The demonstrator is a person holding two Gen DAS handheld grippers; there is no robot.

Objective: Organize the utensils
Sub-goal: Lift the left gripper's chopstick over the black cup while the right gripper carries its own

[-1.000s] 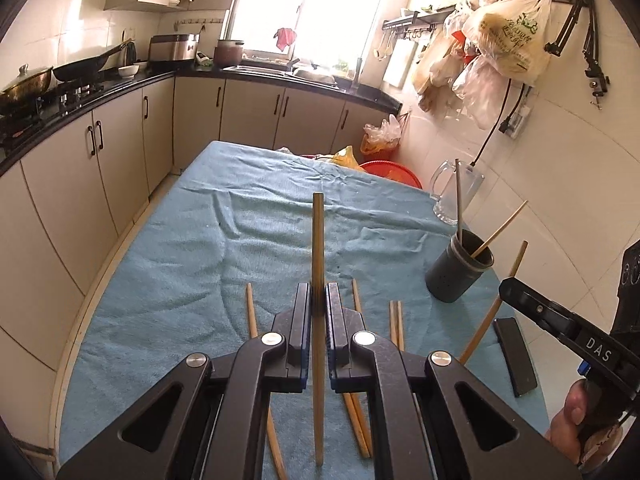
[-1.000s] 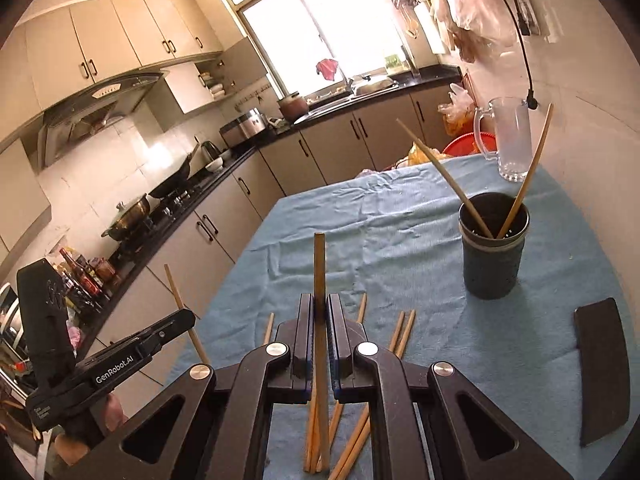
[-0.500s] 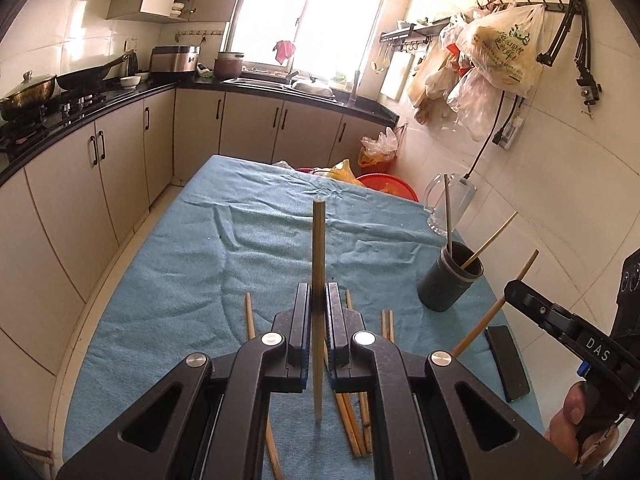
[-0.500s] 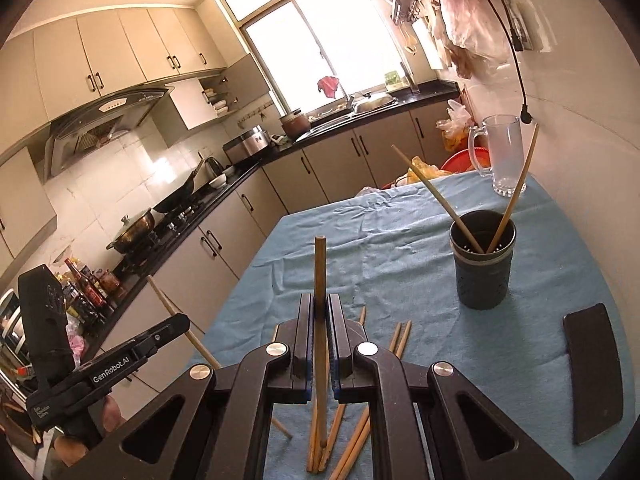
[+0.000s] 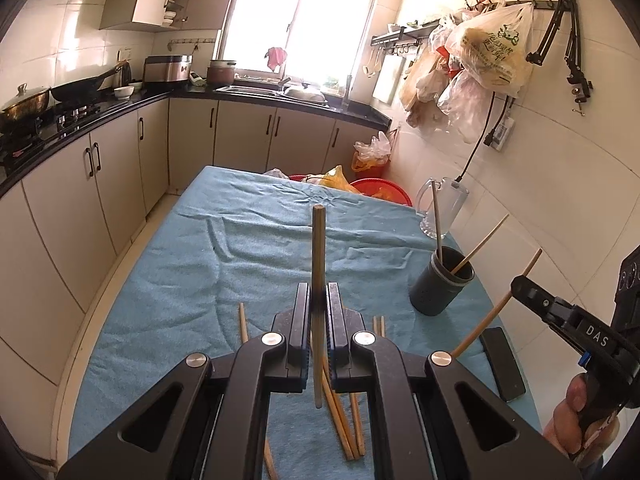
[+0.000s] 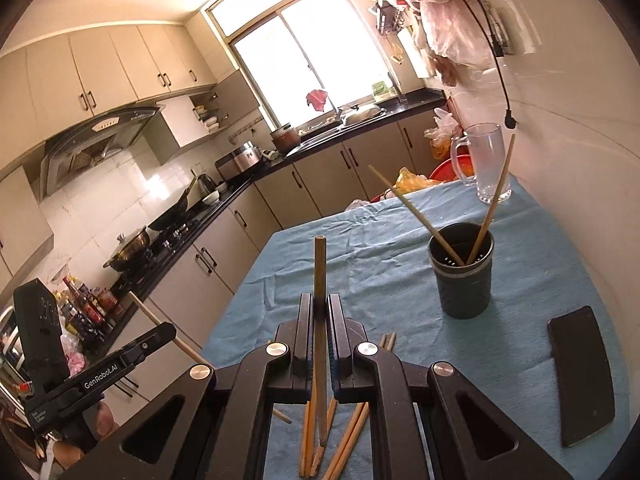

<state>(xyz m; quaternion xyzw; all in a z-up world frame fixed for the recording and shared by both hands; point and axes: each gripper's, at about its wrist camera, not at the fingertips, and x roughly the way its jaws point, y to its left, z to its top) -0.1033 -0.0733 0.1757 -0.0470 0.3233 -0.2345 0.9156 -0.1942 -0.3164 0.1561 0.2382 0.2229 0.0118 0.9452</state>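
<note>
My left gripper [image 5: 318,300] is shut on a wooden chopstick [image 5: 319,248] that stands upright above the blue cloth [image 5: 224,264]. My right gripper [image 6: 320,312] is shut on another wooden chopstick [image 6: 320,268], also upright. In the left wrist view the right gripper [image 5: 520,280] shows at the right edge with its chopstick [image 5: 496,308] slanted. A dark utensil cup [image 6: 464,280] stands ahead and right of the right gripper, with two chopsticks [image 6: 412,210] leaning in it. Several loose chopsticks [image 6: 340,440] lie on the cloth below both grippers.
A clear glass mug [image 6: 486,160] stands at the far right corner of the table by the wall. A flat black object [image 6: 580,372] lies right of the cup. Red basins [image 5: 380,192] sit beyond the table's far end. Kitchen cabinets [image 5: 100,184] run along the left.
Both grippers have risen with their chopsticks, so the table and cup sit lower and farther in each view. The right one drifted slightly sideways. Grips unchanged.
</note>
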